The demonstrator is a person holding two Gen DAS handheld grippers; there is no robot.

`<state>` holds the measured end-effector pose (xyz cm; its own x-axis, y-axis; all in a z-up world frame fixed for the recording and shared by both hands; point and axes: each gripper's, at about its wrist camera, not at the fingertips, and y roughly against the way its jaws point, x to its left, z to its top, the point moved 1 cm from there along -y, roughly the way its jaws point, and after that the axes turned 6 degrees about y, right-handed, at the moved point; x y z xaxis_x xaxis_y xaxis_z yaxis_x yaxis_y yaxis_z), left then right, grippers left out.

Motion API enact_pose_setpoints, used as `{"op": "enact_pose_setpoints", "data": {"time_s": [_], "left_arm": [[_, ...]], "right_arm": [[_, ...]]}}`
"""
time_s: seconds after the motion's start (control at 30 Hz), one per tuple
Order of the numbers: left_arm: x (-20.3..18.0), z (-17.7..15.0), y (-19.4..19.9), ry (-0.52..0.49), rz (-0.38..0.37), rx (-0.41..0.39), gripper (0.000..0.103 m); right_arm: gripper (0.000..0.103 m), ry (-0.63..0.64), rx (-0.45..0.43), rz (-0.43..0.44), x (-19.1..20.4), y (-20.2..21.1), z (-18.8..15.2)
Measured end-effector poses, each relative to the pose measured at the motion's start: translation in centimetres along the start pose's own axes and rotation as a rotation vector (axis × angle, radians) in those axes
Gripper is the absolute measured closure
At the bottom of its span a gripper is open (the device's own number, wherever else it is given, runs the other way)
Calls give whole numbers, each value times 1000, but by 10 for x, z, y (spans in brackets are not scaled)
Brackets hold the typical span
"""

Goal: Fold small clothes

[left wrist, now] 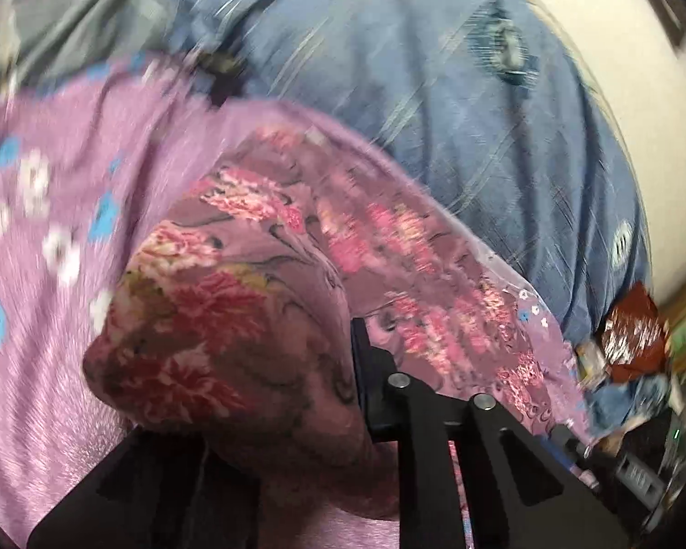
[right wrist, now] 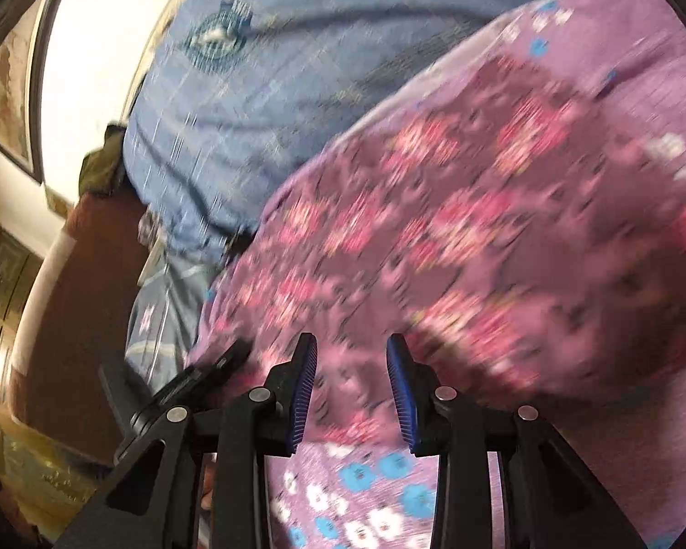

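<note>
A small mauve garment with pink and red flowers [left wrist: 260, 274] lies on a lilac sheet with white and blue flowers [left wrist: 45, 228]. In the left wrist view a fold of the garment is bunched over my left gripper [left wrist: 343, 379], hiding one finger; the jaws look closed on the cloth. In the right wrist view the same garment [right wrist: 480, 210] spreads ahead. My right gripper [right wrist: 352, 384] is open, its blue-padded fingers [right wrist: 304, 389] apart just above the garment's near edge. Both views are motion-blurred.
A blue quilted blanket [left wrist: 457, 91] is heaped beyond the garment and shows in the right wrist view [right wrist: 260, 91]. A grey patterned cloth [left wrist: 68, 13] lies far left. Red packaging [left wrist: 631, 334] sits at the right. A brown surface [right wrist: 91, 297] and framed picture [right wrist: 9, 87] are left.
</note>
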<state>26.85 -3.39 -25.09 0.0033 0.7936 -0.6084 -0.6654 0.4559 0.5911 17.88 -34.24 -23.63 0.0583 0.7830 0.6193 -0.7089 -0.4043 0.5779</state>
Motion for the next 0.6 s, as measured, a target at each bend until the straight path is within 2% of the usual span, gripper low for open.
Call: {"op": "enact_pose_setpoints", "data": {"time_s": [0.17,0.33,0.47,0.6], "left_arm": [[-68,9,18,-223,34,-48,91],[-142,6,19,-398,9,-36,91],[-204,-22,4,-530,-21,6,91],[-259,-81,-27,-668,-85,106,90]], "right_arm": [[70,-75,-127,-43,-31,34,25],[70,-171,-234,-63,-72,69,47],[70,-257,-295,-52,-106,94,57],[70,-318,-348,-57,-133,116,61]]}}
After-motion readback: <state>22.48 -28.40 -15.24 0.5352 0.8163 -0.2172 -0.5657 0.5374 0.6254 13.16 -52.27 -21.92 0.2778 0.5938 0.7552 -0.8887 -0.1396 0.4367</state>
